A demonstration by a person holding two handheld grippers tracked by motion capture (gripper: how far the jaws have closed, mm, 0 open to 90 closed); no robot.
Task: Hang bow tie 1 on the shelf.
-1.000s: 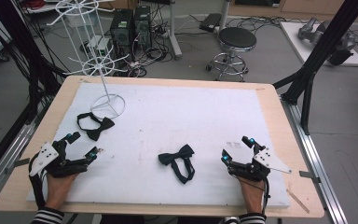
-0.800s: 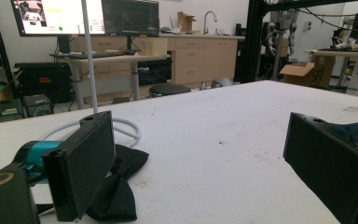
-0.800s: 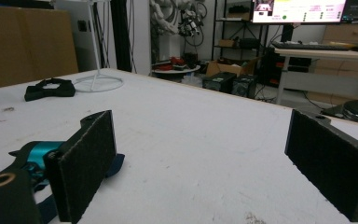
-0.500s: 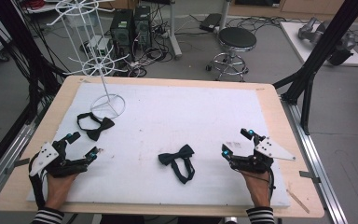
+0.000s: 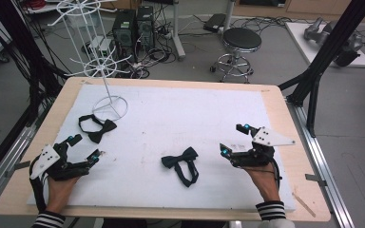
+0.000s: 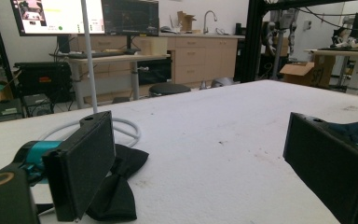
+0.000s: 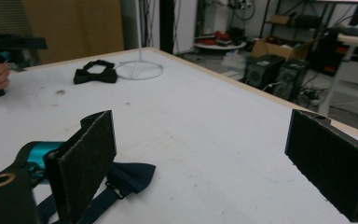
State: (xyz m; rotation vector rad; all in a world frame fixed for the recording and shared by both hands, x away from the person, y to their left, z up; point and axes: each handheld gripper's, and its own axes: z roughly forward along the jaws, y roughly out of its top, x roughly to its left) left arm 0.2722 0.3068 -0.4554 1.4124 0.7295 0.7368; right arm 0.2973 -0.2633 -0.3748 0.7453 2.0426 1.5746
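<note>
On the white table top two bow ties are lying: a black bow tie at ten o'clock beside the wire stand's ring base, and a dark bow tie near six o'clock. No readable writing is showing on any of them. Two grippers are resting low, each in a hand: the left gripper at eight o'clock, the right gripper at four o'clock, both with jaws standing wide apart, gripping nothing

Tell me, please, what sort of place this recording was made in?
Probably a robotics or data-collection lab: desktop computers and loose cables on the floor, a monitor on a bench, and black frame struts around the white-topped table.
</note>
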